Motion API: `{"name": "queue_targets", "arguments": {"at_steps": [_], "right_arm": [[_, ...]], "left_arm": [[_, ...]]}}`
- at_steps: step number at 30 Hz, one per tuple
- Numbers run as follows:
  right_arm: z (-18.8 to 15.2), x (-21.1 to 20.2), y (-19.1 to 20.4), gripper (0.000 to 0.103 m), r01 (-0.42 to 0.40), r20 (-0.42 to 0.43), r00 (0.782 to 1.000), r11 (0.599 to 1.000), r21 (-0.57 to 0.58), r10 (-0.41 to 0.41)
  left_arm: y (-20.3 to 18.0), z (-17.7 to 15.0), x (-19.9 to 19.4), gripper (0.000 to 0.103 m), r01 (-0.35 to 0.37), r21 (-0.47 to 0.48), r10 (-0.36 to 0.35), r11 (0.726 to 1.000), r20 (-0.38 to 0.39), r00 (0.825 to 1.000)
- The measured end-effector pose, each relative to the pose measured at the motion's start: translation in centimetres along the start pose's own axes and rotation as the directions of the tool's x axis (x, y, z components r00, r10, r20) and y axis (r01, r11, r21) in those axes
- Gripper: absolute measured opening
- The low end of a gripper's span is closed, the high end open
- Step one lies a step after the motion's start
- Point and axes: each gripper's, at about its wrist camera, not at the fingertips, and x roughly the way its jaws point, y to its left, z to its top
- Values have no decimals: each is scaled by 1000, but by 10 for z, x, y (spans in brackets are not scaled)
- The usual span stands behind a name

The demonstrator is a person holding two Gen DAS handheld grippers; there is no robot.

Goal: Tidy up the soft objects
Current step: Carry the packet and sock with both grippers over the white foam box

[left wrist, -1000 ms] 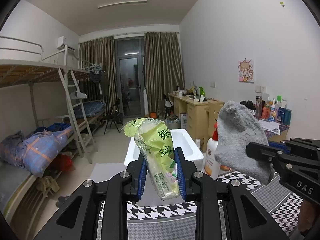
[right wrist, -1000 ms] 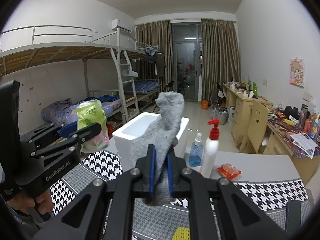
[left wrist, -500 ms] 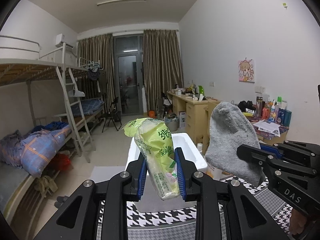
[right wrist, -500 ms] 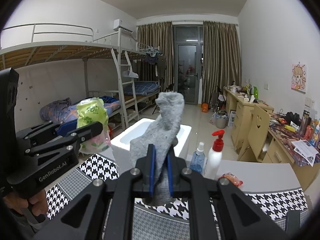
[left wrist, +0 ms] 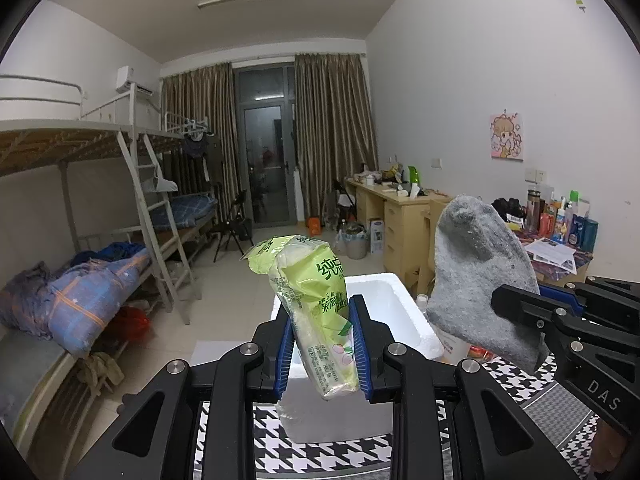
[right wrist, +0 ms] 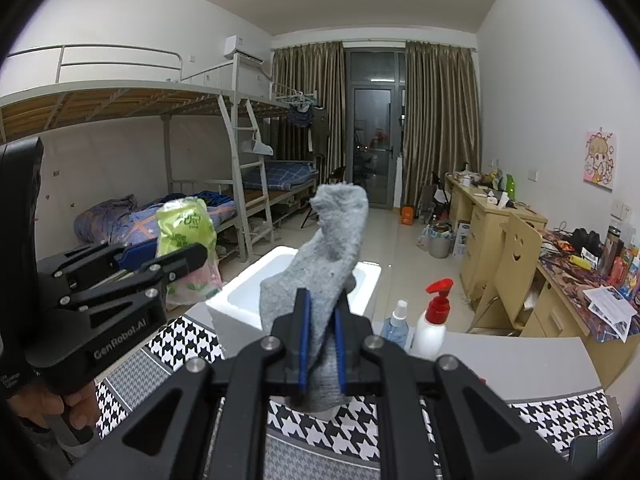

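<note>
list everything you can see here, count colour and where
tissue pack: 1, light green, clamped in the left gripper, above the box
sock: 1, grey, clamped in the right gripper
foam box: 1, white, open, on the table ahead
spray bottle: 1, clear blue, right of the box
pump bottle: 1, white with red pump, beside the spray bottle
table mat: 1, black and white houndstooth, on the table
bunk beds: white frames, along the left wall
desks: light wood, along the right wall
curtains: brown, far end
left gripper: 1, black, blue fingers
right gripper: 1, black, blue fingers
</note>
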Motion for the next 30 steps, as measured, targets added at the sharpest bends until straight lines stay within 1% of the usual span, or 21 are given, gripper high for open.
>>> {"name": "queue_targets", "arguments": {"at_steps": [5,20,30], "right_arm": [[4,6,1,14,9,5,1000,1000,-1,-9],[11,34,1,14,8,-36,999,1000,-8,-9],[16,61,-1,14,-9,-79,997,1000,-10,9]], "left_arm": [[1,2,6,28,-4,-2,4,1000,-4,1000],[7,7,34,28,-25,0,25,1000,-31,999],[20,5,47,28,-67,-12,66,998,-50,997]]}}
